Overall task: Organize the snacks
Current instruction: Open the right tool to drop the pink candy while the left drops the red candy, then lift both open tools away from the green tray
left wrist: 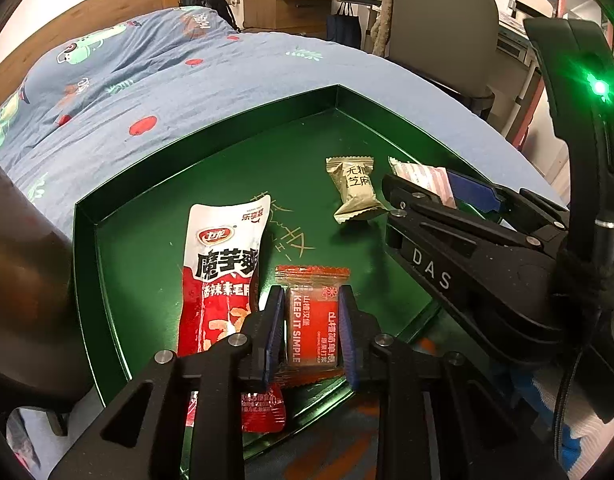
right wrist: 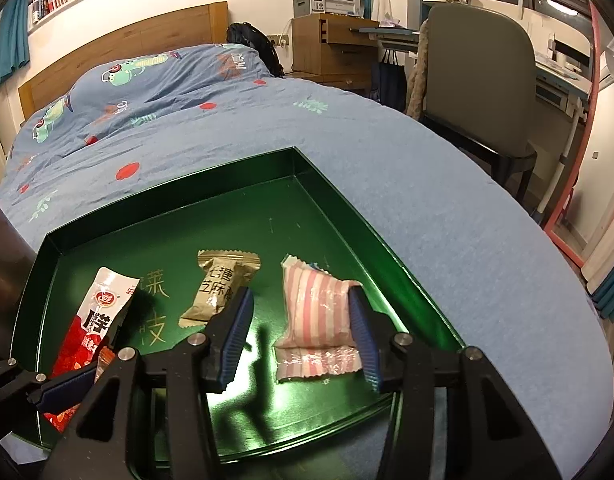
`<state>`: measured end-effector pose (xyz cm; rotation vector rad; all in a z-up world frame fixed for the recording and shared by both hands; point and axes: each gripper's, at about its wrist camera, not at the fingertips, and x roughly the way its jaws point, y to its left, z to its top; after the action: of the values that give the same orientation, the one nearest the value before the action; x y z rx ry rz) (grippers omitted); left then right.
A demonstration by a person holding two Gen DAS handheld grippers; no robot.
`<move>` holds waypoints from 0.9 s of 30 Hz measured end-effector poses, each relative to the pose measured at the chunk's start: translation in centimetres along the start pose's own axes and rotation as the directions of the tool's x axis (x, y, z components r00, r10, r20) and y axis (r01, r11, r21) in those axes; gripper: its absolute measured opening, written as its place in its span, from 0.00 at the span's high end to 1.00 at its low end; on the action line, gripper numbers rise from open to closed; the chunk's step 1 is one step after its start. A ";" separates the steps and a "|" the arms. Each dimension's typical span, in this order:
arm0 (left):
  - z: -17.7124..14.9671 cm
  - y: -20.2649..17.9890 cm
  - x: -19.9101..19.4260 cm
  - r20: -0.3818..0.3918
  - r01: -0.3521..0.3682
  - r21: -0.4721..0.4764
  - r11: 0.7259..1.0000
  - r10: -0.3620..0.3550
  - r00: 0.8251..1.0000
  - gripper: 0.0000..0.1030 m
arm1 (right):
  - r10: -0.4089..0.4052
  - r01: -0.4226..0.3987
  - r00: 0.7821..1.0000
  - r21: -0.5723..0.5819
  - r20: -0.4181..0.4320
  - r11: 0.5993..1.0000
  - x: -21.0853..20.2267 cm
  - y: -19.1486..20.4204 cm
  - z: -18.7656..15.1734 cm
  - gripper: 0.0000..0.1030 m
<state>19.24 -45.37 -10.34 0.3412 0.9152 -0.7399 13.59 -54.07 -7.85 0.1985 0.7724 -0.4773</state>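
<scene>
In the left wrist view, the left gripper [left wrist: 311, 330] clamps a small, light orange snack packet [left wrist: 313, 316] at its firmer middle inside the green tray [left wrist: 211, 128]; in the right wrist view, the right gripper [right wrist: 303, 338] stands parted around a crinkly, slippery pink striped packet [right wrist: 317, 312], unpressed.

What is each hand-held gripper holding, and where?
Left hand-held gripper clamps the small orange-red wrapped snack across its middle. Right hand-held gripper holds nothing.

My left gripper [left wrist: 311, 328] tilts steeply down, jaws clamped on a small orange packet [left wrist: 313, 320]. My right gripper [right wrist: 303, 332] angles down too, jaws parted, gripping nothing.
</scene>
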 end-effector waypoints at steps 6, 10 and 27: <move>0.0 0.1 -0.2 0.003 -0.005 -0.002 1.000 0.005 1.000 0.76 | 0.002 -0.002 1.000 -0.001 0.005 1.000 -0.1 0.2 0.1 0.70; 0.0 0.2 -0.4 0.008 -0.003 -0.005 1.000 0.003 1.000 0.73 | 0.003 -0.003 1.000 -0.006 0.007 1.000 -0.2 0.4 0.1 0.69; -0.4 1.0 -2.0 0.036 -0.024 -0.024 0.999 0.024 0.999 0.55 | -0.009 0.010 0.999 -0.015 0.037 1.000 -1.2 0.8 0.6 0.37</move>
<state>18.94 -43.56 -8.99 0.3162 0.8832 -0.7107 13.60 -53.18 -6.63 0.1714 0.7407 -0.4824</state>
